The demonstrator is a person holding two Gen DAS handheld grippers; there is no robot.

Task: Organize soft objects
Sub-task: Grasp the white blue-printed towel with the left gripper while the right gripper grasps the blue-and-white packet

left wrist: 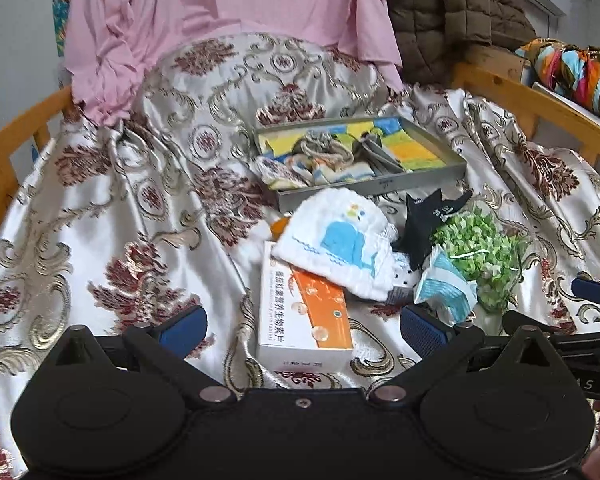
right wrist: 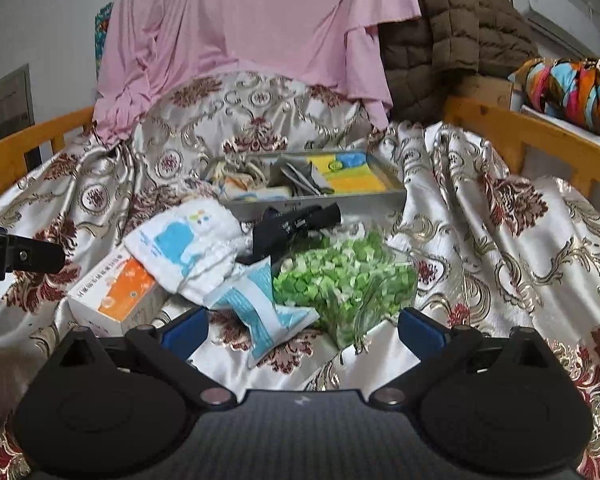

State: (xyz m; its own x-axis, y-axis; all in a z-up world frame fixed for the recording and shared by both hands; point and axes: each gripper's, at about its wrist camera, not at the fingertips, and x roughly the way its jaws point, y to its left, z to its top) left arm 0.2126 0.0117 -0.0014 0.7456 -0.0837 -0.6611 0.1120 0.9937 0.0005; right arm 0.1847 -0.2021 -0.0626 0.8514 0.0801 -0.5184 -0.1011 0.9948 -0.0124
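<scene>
The white cloth [left wrist: 336,242] with the blue whale covers the far end of the orange-and-white box [left wrist: 304,312], whose print is too small to read. The black fabric piece [left wrist: 424,222] goes partly under the green leafy bundle [left wrist: 480,256], and the tray [left wrist: 420,178] contents near the bedspread's far edge blur together.

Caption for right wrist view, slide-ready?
Open right claw hovers over blue-white packet and green leaf bag, metal tray behind.
</scene>
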